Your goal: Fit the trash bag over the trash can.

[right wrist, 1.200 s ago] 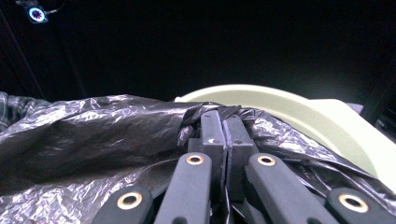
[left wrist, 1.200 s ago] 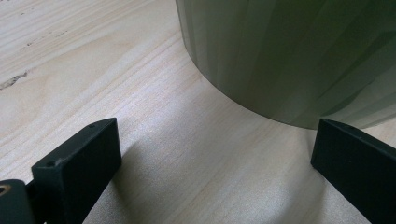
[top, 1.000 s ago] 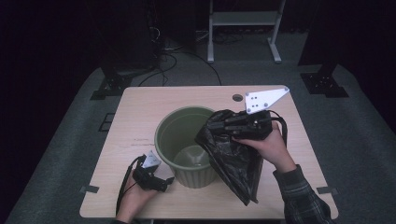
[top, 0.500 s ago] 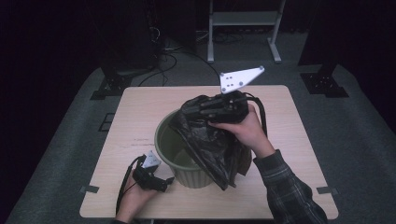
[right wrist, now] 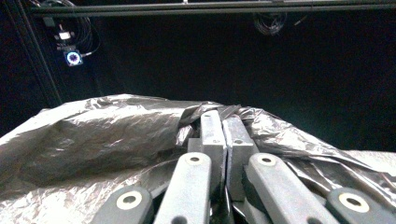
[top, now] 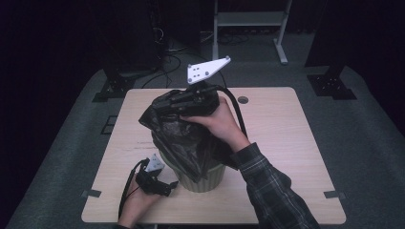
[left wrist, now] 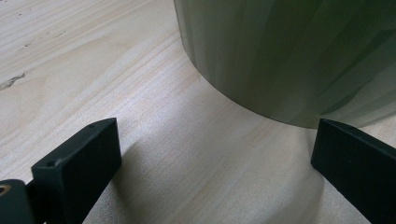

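High view: my right claw [top: 165, 106] is clamped shut on the black bin bag [top: 184, 140], which I hold above the green bin [top: 205, 177] at the middle of the desk [top: 282, 143]; the bag's lower part drapes over the bin's rim. Right gripper view puts the 2 jaws pressed together with crinkled bag [right wrist: 102, 135] pinched between them. My left claw [top: 168, 187] rests low on the desk just beside the bin's base, jaws spread wide, holding nothing.
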`<state>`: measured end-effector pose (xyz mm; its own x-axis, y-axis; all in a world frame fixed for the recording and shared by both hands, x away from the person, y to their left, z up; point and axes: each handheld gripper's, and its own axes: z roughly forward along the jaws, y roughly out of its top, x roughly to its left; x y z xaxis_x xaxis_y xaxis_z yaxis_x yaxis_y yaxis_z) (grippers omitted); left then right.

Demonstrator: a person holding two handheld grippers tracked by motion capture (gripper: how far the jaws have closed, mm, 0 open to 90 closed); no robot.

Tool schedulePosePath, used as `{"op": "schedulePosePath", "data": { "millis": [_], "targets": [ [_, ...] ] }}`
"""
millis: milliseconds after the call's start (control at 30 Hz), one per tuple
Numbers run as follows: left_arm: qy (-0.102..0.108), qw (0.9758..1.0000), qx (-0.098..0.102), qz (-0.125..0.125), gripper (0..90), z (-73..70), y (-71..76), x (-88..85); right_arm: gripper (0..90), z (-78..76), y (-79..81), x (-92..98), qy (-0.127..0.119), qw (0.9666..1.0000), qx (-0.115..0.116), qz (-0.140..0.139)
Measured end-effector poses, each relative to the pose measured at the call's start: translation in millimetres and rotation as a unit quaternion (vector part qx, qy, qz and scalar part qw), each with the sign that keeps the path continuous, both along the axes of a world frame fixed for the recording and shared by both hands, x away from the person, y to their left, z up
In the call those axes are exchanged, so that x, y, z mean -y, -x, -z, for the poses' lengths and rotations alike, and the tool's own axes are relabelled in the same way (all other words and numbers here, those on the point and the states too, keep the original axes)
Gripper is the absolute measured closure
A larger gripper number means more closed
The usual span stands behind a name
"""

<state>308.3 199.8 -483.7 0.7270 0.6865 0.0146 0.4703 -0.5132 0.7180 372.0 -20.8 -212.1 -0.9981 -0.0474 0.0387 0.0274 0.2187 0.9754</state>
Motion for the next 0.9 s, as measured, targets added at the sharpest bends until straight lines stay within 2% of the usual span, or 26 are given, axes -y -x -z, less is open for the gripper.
{"op": "schedulePosePath", "data": {
  "millis": [33,133,233,267,433,500,567,667,700,733,833,867,900],
  "targets": [
    [0.0,1.0,0.0,0.0,0.2,0.0,0.0,0.0,89.5,-0.9,0.8,-10.8,-0.007,0.9999,-0.001,-0.008],
    [0.0,1.0,0.0,0.0,0.2,0.0,0.0,0.0,89.5,-1.2,1.6,-19.8,-0.01,0.9998,-0.004,-0.016],
    [-0.001,1.0,0.0,0.002,0.1,0.0,0.0,0.0,89.4,-1.4,3.8,-40.7,-0.014,0.9994,-0.008,-0.03],
    [-0.001,1.0,0.0,0.002,0.1,0.0,0.0,0.0,89.4,-1.4,3.8,-40.7,-0.014,0.9994,-0.008,-0.03],
    [-0.001,1.0,0.0,0.003,0.0,0.0,0.0,-0.2,89.4,0.5,15.3,-65.4,-0.021,0.9986,-0.009,-0.048],
    [-0.001,1.0,0.0,0.003,0.0,0.0,0.0,-0.2,89.5,1.5,17.3,-68.3,-0.022,0.9985,-0.009,-0.05],
    [-0.001,1.0,-0.002,0.003,0.0,-0.1,0.4,-0.2,89.4,4.6,22.6,-71.8,-0.009,0.9986,-0.001,-0.053],
    [0.0,1.0,-0.001,0.006,0.0,-0.1,0.1,-0.3,89.4,10.2,23.9,-64.7,0.001,0.9989,0.004,-0.046],
    [0.0,1.0,-0.001,0.006,0.0,0.0,0.1,-0.3,89.4,14.9,20.0,-54.2,0.003,0.9993,-0.004,-0.038],
    [0.0,1.0,-0.001,0.006,0.0,0.0,0.1,-0.3,89.4,14.9,20.0,-54.2,0.003,0.9993,-0.004,-0.038],
    [-0.001,1.0,0.0,0.004,0.0,0.0,0.2,-0.2,89.4,21.2,13.6,-38.6,0.003,0.9997,-0.013,-0.022],
    [0.0,1.0,0.002,0.004,0.0,0.3,0.2,0.0,89.4,26.0,9.0,-25.8,0.004,0.9997,-0.02,-0.011],
    [0.0,1.0,0.002,0.004,0.0,0.3,0.2,0.0,89.4,26.0,9.0,-25.8,0.004,0.9997,-0.02,-0.011]
  ]
}}
